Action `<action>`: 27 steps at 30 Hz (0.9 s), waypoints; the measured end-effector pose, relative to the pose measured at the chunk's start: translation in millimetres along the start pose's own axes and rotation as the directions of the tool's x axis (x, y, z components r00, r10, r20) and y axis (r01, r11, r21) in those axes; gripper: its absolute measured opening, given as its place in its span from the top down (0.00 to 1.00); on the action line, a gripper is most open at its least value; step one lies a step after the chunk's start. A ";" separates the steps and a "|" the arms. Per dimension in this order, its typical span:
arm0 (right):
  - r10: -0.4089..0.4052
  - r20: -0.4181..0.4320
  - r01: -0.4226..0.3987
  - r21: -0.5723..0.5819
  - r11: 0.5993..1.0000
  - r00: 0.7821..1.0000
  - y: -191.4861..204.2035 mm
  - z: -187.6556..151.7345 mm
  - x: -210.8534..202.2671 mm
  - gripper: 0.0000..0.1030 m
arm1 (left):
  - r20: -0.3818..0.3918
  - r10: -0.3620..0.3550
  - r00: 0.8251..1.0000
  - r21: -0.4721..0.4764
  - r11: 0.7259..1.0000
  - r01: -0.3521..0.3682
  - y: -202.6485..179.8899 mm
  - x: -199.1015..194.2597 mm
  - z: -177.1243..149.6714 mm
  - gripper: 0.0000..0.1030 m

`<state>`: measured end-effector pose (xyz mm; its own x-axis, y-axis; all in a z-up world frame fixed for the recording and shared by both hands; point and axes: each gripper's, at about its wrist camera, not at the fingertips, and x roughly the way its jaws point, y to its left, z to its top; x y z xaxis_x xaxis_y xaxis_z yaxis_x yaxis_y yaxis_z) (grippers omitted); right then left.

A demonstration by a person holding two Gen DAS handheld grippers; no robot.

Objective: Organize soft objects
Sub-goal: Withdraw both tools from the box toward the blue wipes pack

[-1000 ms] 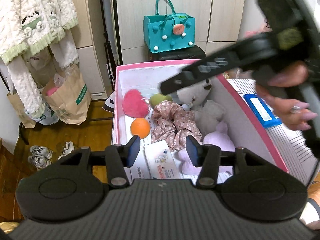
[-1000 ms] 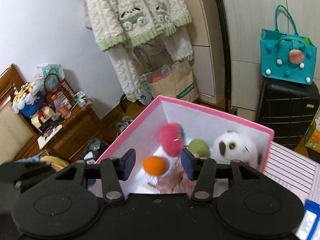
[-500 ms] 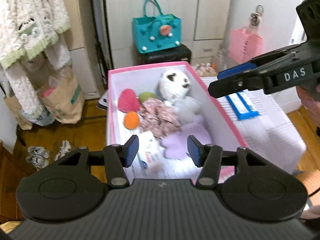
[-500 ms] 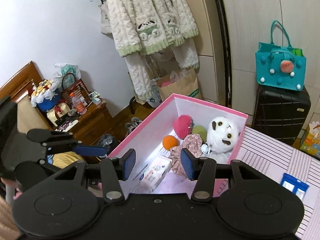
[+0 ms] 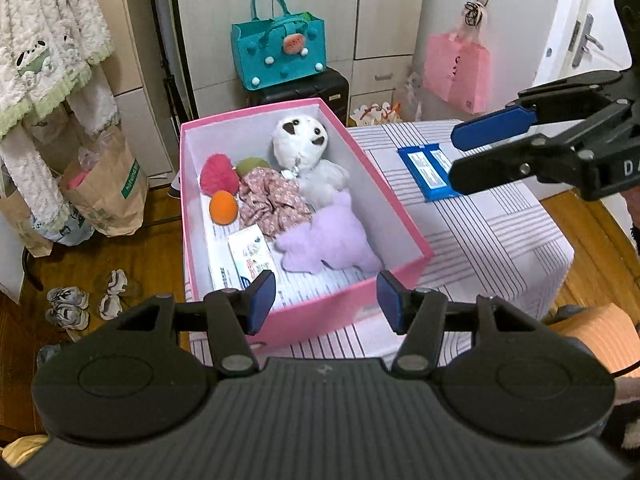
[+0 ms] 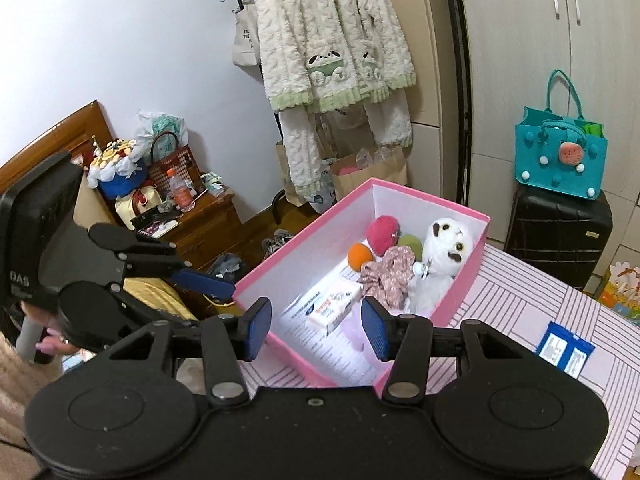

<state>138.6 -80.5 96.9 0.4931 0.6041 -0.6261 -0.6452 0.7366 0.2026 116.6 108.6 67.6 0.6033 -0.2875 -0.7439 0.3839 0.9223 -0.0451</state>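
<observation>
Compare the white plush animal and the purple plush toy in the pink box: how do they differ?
The white plush animal has a face with dark eye patches; the purple plush toy shows no face. The white one lies at the far end of the pink box, the purple one nearer the front wall. The white one touches the floral cloth at its head end, the purple one at its near end. Both are soft and lie inside the box.

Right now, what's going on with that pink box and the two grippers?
A person is tidying soft things into the pink box on the striped table. Inside lie a white plush, a purple plush, floral fabric, fuzzy balls and a small packet. The left gripper and the right gripper hold nothing; the left's jaws are opening. A blue packet lies on the table, outside the box.
</observation>
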 end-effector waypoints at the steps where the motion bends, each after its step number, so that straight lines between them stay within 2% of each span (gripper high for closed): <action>1: 0.001 0.001 -0.001 -0.001 1.000 1.000 0.6 -3.4 -2.9 0.46 | -0.003 0.000 1.000 0.004 1.000 0.000 -2.4 -1.7 -1.0 0.46; 7: -0.002 0.016 0.002 -0.002 1.000 1.000 -0.2 -23.1 -20.9 0.46 | -0.010 -0.008 1.000 0.024 1.000 0.008 -18.8 -9.4 -6.8 0.44; 16: -0.028 0.034 0.027 0.021 0.999 0.999 -11.4 -54.4 -47.4 0.45 | -0.057 -0.013 0.998 0.105 0.994 0.019 -52.6 -7.2 -8.5 0.40; 21: -0.045 0.038 0.043 0.051 0.998 0.998 -25.9 -76.8 -59.7 0.44 | -0.084 -0.034 0.996 0.147 0.988 0.046 -75.5 2.7 -11.2 0.39; 27: -0.088 0.016 0.086 0.079 0.993 0.996 -44.6 -102.6 -64.3 0.44 | -0.153 -0.048 0.987 0.194 0.978 0.078 -100.8 26.0 -19.1 0.39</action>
<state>75.7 -183.4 50.9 0.5571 0.5416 -0.6295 -0.5521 0.8078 0.2065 80.2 13.2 40.0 0.4700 -0.2884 -0.8342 0.5578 0.8295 0.0275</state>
